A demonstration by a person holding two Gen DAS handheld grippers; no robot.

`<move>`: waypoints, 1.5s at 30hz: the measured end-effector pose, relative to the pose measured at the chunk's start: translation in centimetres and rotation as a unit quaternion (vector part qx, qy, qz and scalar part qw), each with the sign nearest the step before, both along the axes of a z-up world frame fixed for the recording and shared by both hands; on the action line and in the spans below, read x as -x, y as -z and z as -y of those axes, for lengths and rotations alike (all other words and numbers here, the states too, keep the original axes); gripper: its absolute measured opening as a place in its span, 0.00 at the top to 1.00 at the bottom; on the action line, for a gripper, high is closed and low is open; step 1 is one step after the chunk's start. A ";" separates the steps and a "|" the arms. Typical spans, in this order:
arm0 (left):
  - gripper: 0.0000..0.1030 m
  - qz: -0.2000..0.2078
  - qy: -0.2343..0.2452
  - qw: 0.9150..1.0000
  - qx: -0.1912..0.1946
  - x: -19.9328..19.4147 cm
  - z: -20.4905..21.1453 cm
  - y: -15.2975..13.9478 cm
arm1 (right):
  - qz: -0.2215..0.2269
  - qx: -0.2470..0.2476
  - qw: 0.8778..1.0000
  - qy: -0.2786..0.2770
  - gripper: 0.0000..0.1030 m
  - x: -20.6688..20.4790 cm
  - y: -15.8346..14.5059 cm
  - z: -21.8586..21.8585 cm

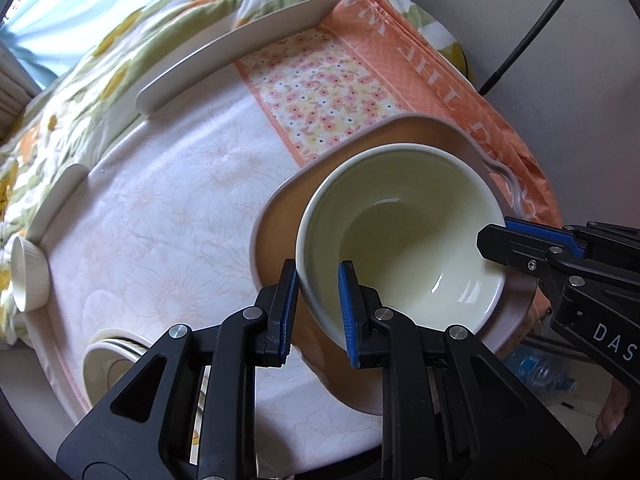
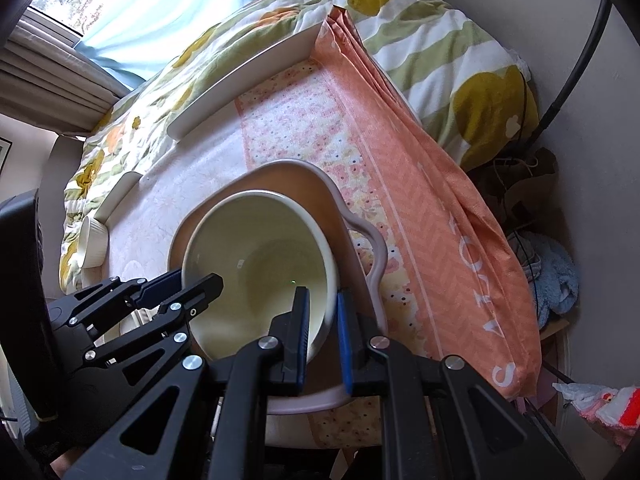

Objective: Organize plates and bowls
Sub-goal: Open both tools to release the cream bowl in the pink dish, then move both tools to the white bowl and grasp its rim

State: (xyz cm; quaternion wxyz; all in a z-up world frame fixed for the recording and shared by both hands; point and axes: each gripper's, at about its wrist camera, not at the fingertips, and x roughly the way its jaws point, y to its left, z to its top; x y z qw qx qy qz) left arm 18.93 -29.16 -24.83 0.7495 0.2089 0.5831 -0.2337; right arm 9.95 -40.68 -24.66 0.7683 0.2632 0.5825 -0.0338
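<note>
left gripper (image 1: 318,312) and right gripper (image 2: 322,334) clamped on cream bowl (image 1: 400,240) rim, over pink dish (image 1: 280,232). nesting underway (unseated). ramekin (image 1: 28,276), stacked bowls (image 1: 108,364) outstanding.

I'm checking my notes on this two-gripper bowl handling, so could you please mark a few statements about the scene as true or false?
1. Both grippers grip the rim of the same cream bowl. True: the left gripper and the right gripper each pinch its wall.
2. The bowl sits over a pink dish. True.
3. The bowl is full of soup. False: it is empty.
4. A small white ribbed ramekin stands inside the cream bowl. False: it lies apart, at the far left edge of the table.
5. An orange folded cloth lies beside the pink dish. True.
</note>
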 end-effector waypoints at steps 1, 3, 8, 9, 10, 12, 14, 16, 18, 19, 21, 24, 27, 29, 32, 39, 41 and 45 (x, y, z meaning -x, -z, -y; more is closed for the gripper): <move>0.84 0.003 -0.001 1.000 0.001 0.1 -0.1 -0.2 | 0.002 0.001 1.000 0.000 0.88 0.1 -0.1 0.0; 0.84 0.008 -0.003 1.000 0.003 0.3 -0.1 -0.6 | 0.004 0.002 1.000 -0.001 0.88 0.2 -0.4 0.1; 0.84 0.019 -0.018 1.000 0.013 1.0 -0.8 -2.4 | 0.018 0.006 1.000 0.000 0.88 0.8 -1.7 0.5; 0.84 0.022 -0.022 0.999 0.019 1.0 -1.0 -2.9 | 0.023 0.006 1.000 -0.001 0.88 0.9 -2.1 0.6; 0.81 0.027 -0.029 0.999 0.026 1.1 -1.4 -3.4 | 0.030 0.007 1.000 -0.003 0.88 1.1 -2.5 0.7; 0.80 0.039 -0.047 0.997 0.047 1.1 -2.5 -4.9 | 0.046 0.008 0.999 -0.008 0.88 1.4 -3.6 0.8; 0.74 0.055 -0.072 0.993 0.070 1.2 -4.1 -6.7 | 0.063 0.011 0.998 -0.020 0.88 1.5 -4.9 0.6; 0.41 0.073 -0.099 0.989 0.087 1.4 -5.7 -8.3 | 0.079 0.016 0.996 -0.036 0.88 1.4 -6.1 0.3; 0.17 0.103 -0.134 0.980 0.106 1.9 -8.0 -10.4 | 0.098 0.018 0.994 -0.054 0.88 1.2 -7.6 -0.3; 0.14 0.122 -0.152 0.974 0.117 2.4 -9.3 -11.6 | 0.109 0.017 0.992 -0.067 0.88 1.0 -8.4 -0.7; 0.12 0.140 -0.178 0.965 0.132 2.9 -11.5 -13.2 | 0.129 0.017 0.987 -0.095 0.88 0.5 -9.7 -1.8; 0.07 0.164 -0.222 0.950 0.149 4.0 -15.5 -15.5 | 0.156 0.027 0.978 -0.136 0.63 -0.7 -11.6 -3.9; 0.00 0.204 -0.273 0.927 0.156 5.0 -19.8 -17.3 | 0.189 0.018 0.965 -0.180 0.06 -1.9 -13.3 -6.7; 0.00 0.227 -0.303 0.913 0.154 5.4 -22.8 -18.2 | 0.213 0.021 0.956 -0.200 0.04 -2.5 -14.1 -8.5; 0.00 0.230 -0.338 0.900 0.151 5.0 -26.9 -18.4 | 0.243 0.032 0.941 -0.232 0.04 -3.8 -15.0 -12.1; 0.00 0.177 -0.404 0.876 0.196 1.8 -36.5 -16.2 | 0.243 0.046 0.921 -0.301 0.03 -8.7 -15.3 -21.4; 0.00 0.155 -0.422 0.868 0.210 0.6 -38.9 -15.1 | 0.226 0.033 0.924 -0.307 0.03 -10.6 -14.9 -23.8; 0.00 0.124 -0.447 0.855 0.232 -2.8 -43.2 -13.1 | 0.200 0.021 0.935 -0.292 0.03 -14.6 -13.8 -27.5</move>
